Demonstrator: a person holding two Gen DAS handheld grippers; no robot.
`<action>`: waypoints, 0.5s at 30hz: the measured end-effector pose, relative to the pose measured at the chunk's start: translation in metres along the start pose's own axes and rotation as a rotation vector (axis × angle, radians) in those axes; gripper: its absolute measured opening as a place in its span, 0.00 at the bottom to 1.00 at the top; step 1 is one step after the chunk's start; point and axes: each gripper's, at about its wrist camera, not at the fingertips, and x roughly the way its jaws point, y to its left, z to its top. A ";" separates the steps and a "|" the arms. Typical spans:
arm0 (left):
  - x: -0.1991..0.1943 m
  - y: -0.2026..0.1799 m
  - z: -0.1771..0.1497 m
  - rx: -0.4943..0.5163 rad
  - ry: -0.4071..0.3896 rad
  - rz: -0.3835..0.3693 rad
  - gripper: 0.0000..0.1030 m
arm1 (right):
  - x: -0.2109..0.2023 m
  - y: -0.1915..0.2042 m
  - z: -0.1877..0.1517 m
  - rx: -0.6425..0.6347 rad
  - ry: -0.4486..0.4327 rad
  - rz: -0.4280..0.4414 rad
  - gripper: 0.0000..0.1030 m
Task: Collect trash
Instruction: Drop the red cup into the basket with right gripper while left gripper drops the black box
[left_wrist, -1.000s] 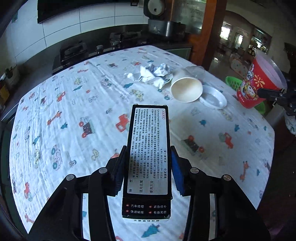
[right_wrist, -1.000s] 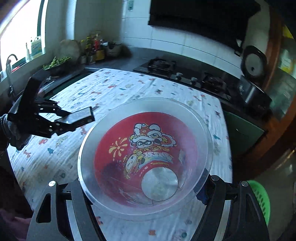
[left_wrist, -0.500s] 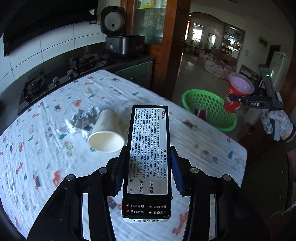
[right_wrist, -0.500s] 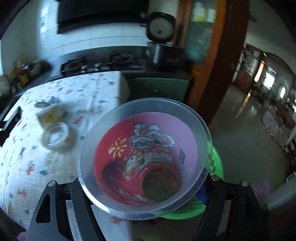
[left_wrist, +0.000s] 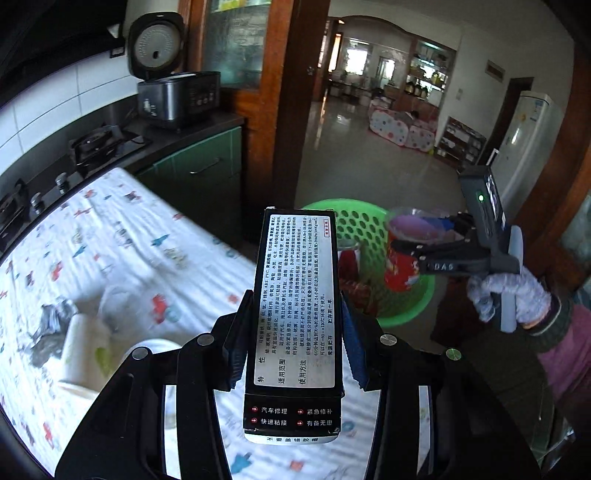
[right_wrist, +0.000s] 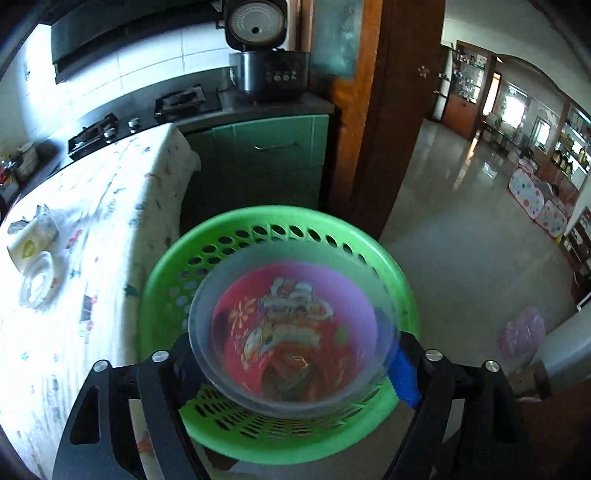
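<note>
left gripper clamped on a long black cardboard box with a white printed label over the cartoon-print tablecloth, right gripper gripping a red cartoon plastic cup right above the green perforated plastic basket

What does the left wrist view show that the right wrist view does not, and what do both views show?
Only the left wrist view shows the black box clamped in the left hand-held gripper, and the gloved hand holding the right hand-held gripper. Only the right wrist view looks into the red cup and shows the clear lid on the table. Both show the green basket, the rice cooker and the white paper cup.
</note>
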 end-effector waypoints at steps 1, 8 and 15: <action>0.005 -0.003 0.003 0.003 0.004 -0.006 0.43 | 0.003 -0.003 -0.001 0.002 0.000 -0.002 0.78; 0.059 -0.027 0.028 0.009 0.056 -0.034 0.43 | -0.001 -0.019 -0.011 0.016 -0.025 -0.003 0.83; 0.094 -0.040 0.042 -0.022 0.092 -0.050 0.43 | -0.025 -0.027 -0.023 0.033 -0.087 0.013 0.88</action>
